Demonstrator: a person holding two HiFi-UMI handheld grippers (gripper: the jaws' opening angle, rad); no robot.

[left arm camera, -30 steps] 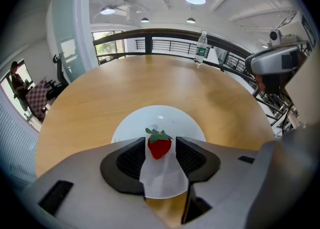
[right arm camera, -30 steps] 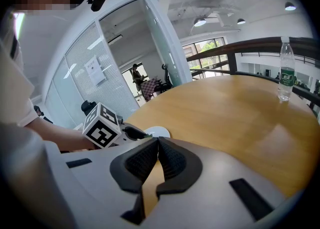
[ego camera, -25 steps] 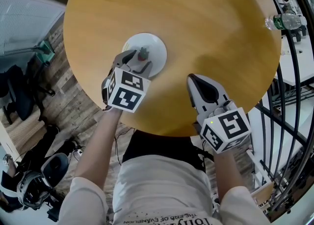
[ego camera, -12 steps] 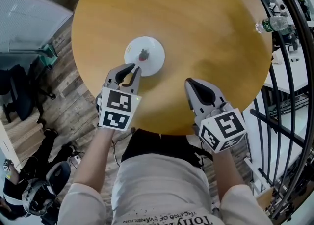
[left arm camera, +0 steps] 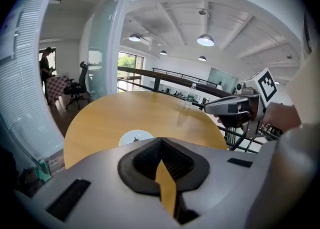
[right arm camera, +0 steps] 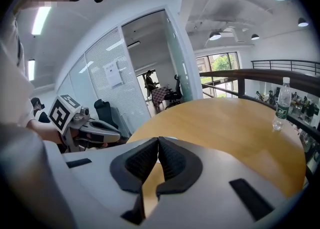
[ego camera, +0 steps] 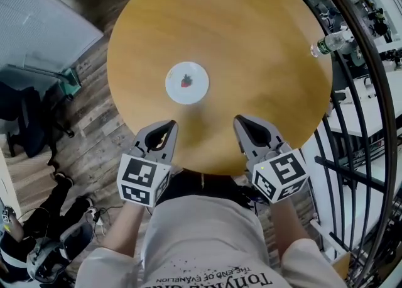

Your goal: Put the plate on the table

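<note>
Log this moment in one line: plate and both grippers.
plate: on table, ungripped | left gripper: jaws just closed, empty, clear of plate | right gripper: shut, empty

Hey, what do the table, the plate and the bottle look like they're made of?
Table: likely wood or veneer; yellow-brown, faint grain streaks, soft sheen. Plate: probably glazed ceramic, possibly melamine; smooth white with a small red print. Bottle: clear plastic by its see-through body, with a green label.
</note>
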